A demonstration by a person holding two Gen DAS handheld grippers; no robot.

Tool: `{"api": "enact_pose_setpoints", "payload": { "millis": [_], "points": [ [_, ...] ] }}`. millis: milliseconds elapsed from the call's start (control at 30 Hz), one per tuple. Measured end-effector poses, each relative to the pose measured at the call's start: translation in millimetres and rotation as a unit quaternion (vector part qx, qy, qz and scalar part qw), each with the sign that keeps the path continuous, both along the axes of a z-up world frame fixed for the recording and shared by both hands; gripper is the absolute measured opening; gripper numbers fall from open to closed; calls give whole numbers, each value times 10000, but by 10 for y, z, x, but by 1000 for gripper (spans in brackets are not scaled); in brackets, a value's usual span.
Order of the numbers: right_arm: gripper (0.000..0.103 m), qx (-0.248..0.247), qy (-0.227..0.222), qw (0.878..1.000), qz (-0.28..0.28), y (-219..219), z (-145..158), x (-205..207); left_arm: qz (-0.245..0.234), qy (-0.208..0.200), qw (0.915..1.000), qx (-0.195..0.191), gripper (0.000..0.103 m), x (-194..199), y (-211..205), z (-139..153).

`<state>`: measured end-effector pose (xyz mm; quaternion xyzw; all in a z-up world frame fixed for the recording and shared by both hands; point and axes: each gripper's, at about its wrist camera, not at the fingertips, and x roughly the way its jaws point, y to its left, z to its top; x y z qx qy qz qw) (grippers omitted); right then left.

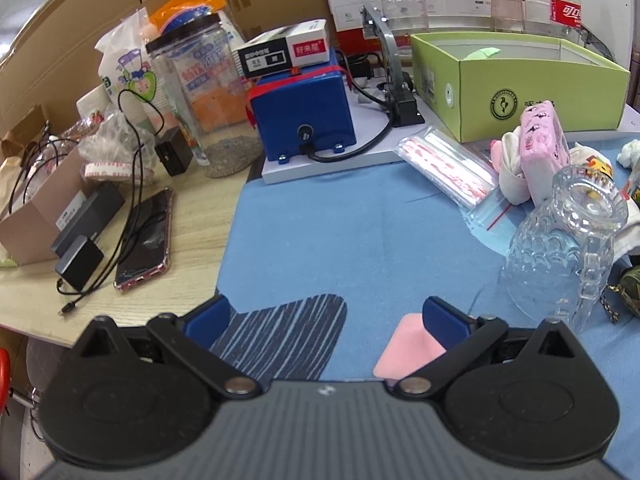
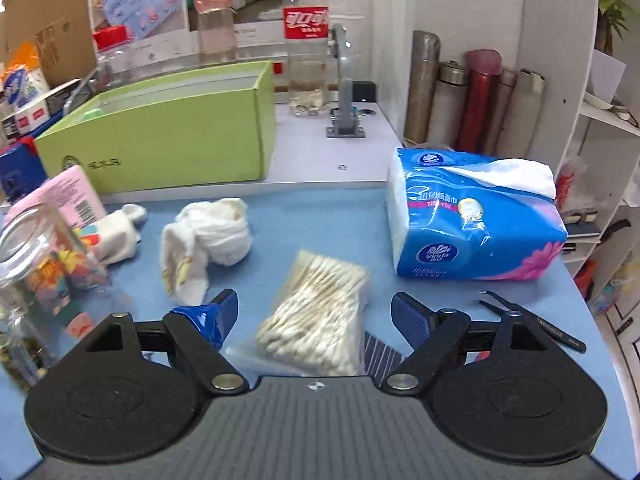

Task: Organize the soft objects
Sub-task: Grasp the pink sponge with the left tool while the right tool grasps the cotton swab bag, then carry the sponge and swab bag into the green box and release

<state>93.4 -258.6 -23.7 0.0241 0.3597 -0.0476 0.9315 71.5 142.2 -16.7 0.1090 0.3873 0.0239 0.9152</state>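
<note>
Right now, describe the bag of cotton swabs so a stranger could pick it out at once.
Start at the big open lime-green cardboard box at the back of the blue mat. Come forward past the crumpled white cloth and look left of the blue tissue pack. The clear plastic bag of cotton swabs lies between the right tool's open fingers, the only item full of thin pale sticks.

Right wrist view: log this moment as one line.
right claw: open | bag of cotton swabs: between fingers, ungripped | left claw: open, empty | green box: open, behind
</note>
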Motion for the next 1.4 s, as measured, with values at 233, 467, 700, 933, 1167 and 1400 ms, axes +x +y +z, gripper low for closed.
{"api": "enact_pose_setpoints", "payload": {
  "millis": [233, 467, 700, 933, 1167, 1400],
  "points": [
    [72, 10, 51, 10000, -41, 25, -207, 79, -431, -84, 9986, 295, 102, -76, -17, -55],
    [75, -5, -88, 9999, -103, 26, -240, 43, -955, -101, 9954, 72, 102, -94, -20, -85],
    [77, -24, -87, 9998, -169, 39, -247, 46, -1629, -33, 9862, -277, 102, -247, -131, -70],
    [81, -13, -87, 9997, -224, 38, -250, 99, -1622, 65, 9864, -272, 99, -167, -235, -175],
    [81, -72, -286, 9993, -209, 30, -291, 74, -1527, 366, 9838, -861, 75, -22, -135, -268],
    [74, -63, -404, 9992, -18, 19, -292, 20, -1136, 485, 9858, -1140, 40, -34, -58, -195]
  ]
}}
